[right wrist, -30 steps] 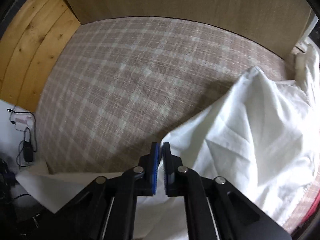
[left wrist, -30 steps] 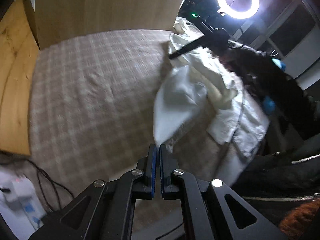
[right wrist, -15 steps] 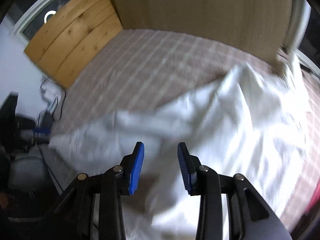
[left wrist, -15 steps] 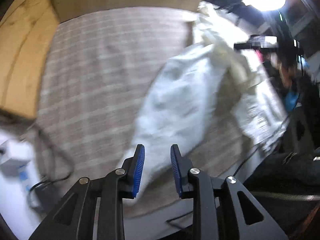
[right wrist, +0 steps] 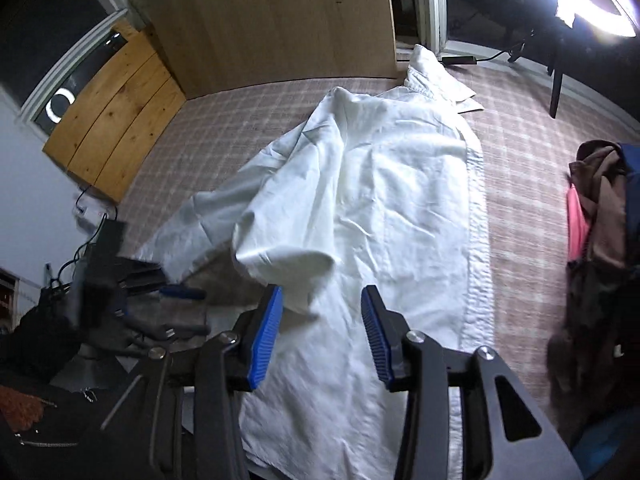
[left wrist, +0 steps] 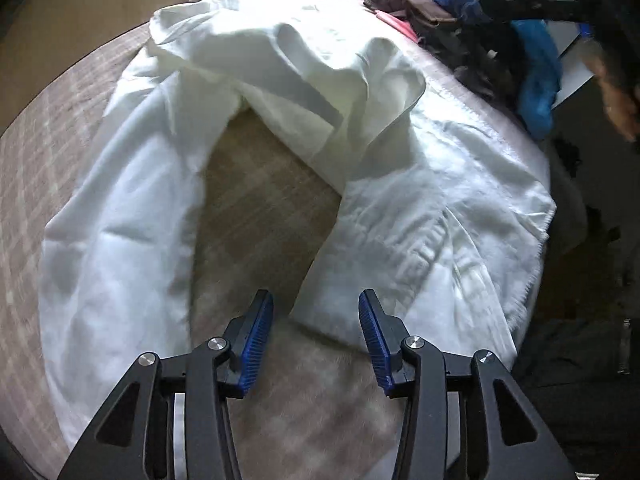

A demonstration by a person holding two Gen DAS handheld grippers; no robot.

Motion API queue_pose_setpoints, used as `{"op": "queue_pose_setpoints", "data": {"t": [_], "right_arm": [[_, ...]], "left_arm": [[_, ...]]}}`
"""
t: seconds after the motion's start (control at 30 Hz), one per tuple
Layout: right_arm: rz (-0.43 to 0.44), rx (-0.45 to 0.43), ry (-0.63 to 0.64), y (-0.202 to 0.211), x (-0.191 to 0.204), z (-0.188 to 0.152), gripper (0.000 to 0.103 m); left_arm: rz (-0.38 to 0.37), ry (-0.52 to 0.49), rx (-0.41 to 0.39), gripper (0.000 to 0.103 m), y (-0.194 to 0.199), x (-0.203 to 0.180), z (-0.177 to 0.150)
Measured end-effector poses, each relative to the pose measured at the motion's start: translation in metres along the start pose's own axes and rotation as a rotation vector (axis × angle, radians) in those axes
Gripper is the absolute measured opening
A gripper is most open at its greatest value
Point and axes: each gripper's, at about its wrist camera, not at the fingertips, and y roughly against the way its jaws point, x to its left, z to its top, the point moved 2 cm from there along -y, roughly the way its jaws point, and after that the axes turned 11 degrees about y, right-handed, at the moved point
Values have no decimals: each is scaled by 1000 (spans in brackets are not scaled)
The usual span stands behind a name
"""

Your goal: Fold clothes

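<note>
Left gripper (left wrist: 316,322): bottom centre of the left wrist view, black linkage arms fanning up from the lower edge, blue ribbed pads (left wrist: 256,338) facing each other w/ a clear gap. Jaws opening; nothing pinched btwn them, pads press on nothing. Points steeply down.

Right gripper (right wrist: 322,318): bottom centre of the right wrist view, same black frame, blue pads (right wrist: 266,334) apart, jaws opening, nothing clamped. Also angled steeply down.

Left gripper again, seen from the right wrist view at lower left (right wrist: 176,292), blurred, blue pad just visible.

Person's hand (left wrist: 618,96) at the right edge of the left wrist view, blurred; dark sleeve above it.
</note>
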Motion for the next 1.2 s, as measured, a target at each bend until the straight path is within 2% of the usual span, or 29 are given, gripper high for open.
{"op": "queue_pose_setpoints", "data": {"t": [0.07, 0.1, 0.13, 0.2, 0.27, 0.33, 0.4, 0.47, 0.63, 0.73, 0.8, 0.9, 1.0, 1.1, 1.13, 1.17, 1.2], "right_arm": [[10, -1, 26, 3, -8, -3, 42], [18, -1, 39, 3, -12, -4, 43], [29, 1, 54, 2, -17, -5, 43], [48, 11, 84, 3, -26, -5, 43], [69, 20, 116, 3, -34, -5, 43], [94, 32, 150, -5, -38, -3, 43], [127, 44, 181, -15, -40, -1, 43], [157, 57, 216, -27, -38, 3, 43], [237, 74, 277, -59, -26, 21, 43], [273, 78, 297, -81, -15, 39, 43], [278, 78, 307, -96, -8, 53, 43], [229, 64, 357, -123, 3, 82, 43], [166, 76, 383, -148, 6, 104, 43], [118, 177, 367, -167, -4, 112, 43], [114, 205, 362, -169, -8, 112, 43], [114, 214, 362, -167, -11, 112, 43], [114, 217, 363, -163, -12, 113, 43]], "left_arm": [[27, -5, -45, 41, -2, -9, 1], [48, -3, -55, 35, -5, -15, 0], [64, 6, -57, 7, -6, -19, 0], [69, 45, -62, 2, -3, -26, -2], [51, 104, -70, 2, 8, -33, -6], [51, 180, -125, 2, 37, -35, -17], [88, 264, -210, 2, 81, -36, -34], [168, 331, -280, 2, 123, -28, -51], [396, 546, -379, 2, 191, 34, -83], [429, 675, -404, 2, 202, 74, -99], [410, 717, -406, 2, 202, 88, -104], [366, 730, -400, 2, 198, 89, -98], [437, 630, -406, 2, 211, 65, -91], [504, 529, -410, 2, 223, 41, -85], [494, 492, -405, 3, 222, 34, -90], [439, 489, -367, 5, 212, 31, -98], [385, 487, -323, 12, 201, 29, -105]]}}
